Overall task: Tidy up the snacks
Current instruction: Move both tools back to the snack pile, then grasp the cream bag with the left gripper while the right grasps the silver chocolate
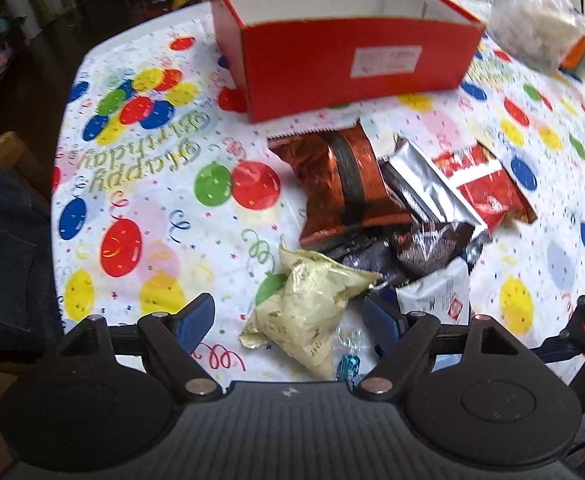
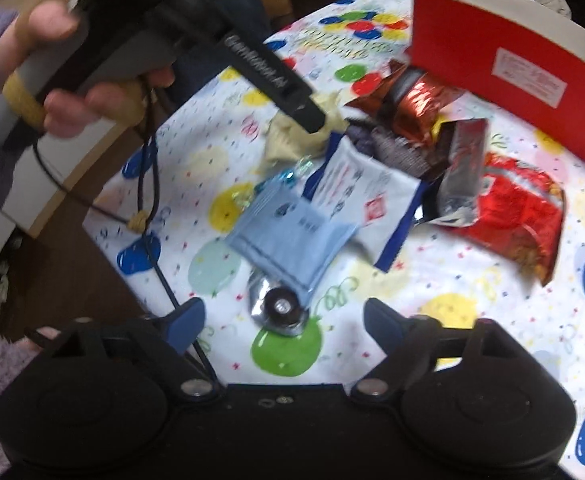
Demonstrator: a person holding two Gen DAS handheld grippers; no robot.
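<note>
Nearest the left wrist camera, the left claw (image 1: 288, 324) is seen with its blue-padded fingers spread wide on either side of a crumpled pale-gold foil snack bag (image 1: 308, 312), which lies on the worktop between them; the pads are not pressed on it. Small twisted clear and blue sweet wrappers (image 1: 348, 356) lie just beside that bag. The worktop is covered by a white party tablecloth printed with coloured balloons (image 1: 140, 208). Beyond the gold bag a heap of snacks is seen: a copper-orange foil packet (image 1: 344, 184), a silver foil packet (image 1: 424, 184), a red foil packet (image 1: 488, 192), dark purple wrappers (image 1: 428, 248) and a white sachet with a red mark (image 1: 436, 292). Behind the heap stands an open red cardboard box with a white inside (image 1: 352, 64), with nothing visible in it.

In the right wrist view, the right claw (image 2: 284, 320) is released, nothing being gripped; between its fingertips, on the cloth, a small silver packet with a dark round biscuit picture (image 2: 280, 308) is seen, partly under a light-blue flat sachet (image 2: 292, 240). The left claw's handle is held by a hand (image 2: 72, 76) at the upper left
</note>
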